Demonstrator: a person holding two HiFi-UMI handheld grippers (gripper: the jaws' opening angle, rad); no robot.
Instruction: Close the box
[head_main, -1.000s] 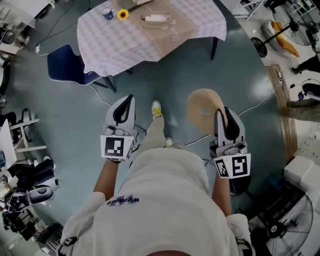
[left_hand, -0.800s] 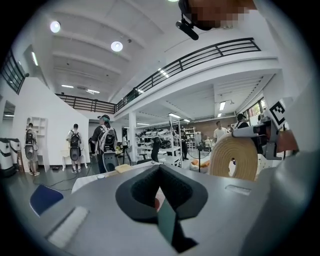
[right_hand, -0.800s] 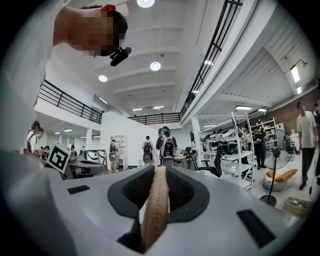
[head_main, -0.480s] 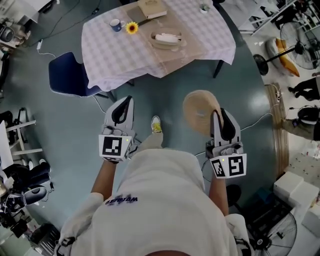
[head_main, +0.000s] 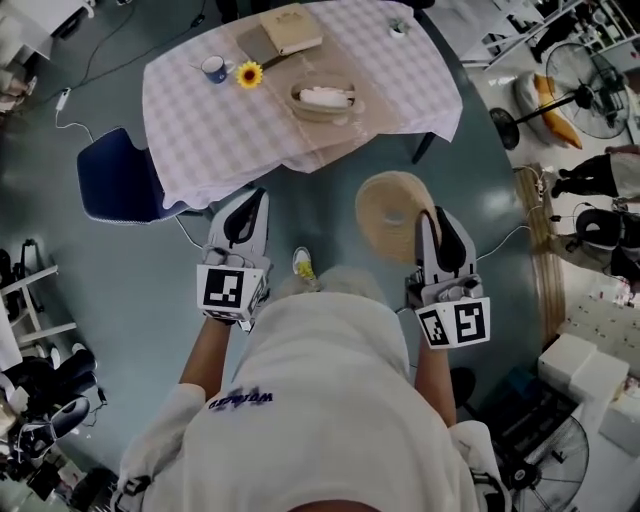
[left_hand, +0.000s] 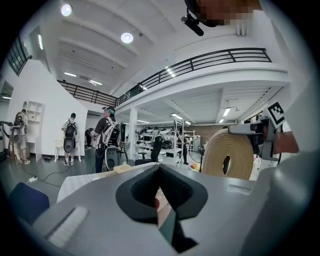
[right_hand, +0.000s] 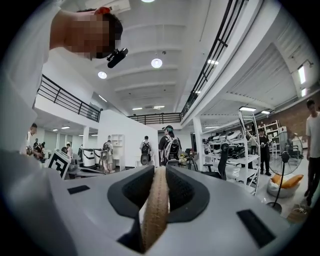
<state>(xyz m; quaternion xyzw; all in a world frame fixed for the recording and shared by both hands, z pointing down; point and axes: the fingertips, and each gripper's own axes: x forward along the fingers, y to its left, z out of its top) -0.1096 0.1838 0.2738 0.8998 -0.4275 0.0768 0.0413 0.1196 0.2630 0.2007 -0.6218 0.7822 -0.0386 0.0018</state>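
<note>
Lid (head_main: 388, 215) clamped in the right tool (head_main: 435, 225): a round woven disc held by its rim. In the right gripper view it stands edge-on between the pads, which press it from both sides. In the head view its broad face is upright and faces the person's left. There is a small feature at its centre, and we cannot tell whether it is a knob or a hole.

The left tool (head_main: 255, 200) has its pads together with nothing between them, and it is level with the right one over the floor.

The box (head_main: 325, 113) is a shallow round woven basket. It sits near the front of the tabletop (head_main: 200, 140), on a tan runner over the chequered cloth. It is uncovered and something white (head_main: 322, 95) lies inside, but we cannot make out what.

The relation that matters: the box lies ahead of both tools and well apart from them, on a line running between the two. The lid is on the right side of that line. We judge the right hand must reach forward and a little left, then tip the disc from upright to flat so that rim meets rim.

Also on the tabletop, well away from the box:
- a mug (head_main: 214, 68)
- a sunflower (head_main: 248, 74)
- a book (head_main: 292, 28)

A blue chair (head_main: 115, 185) stands at the left corner.
</note>
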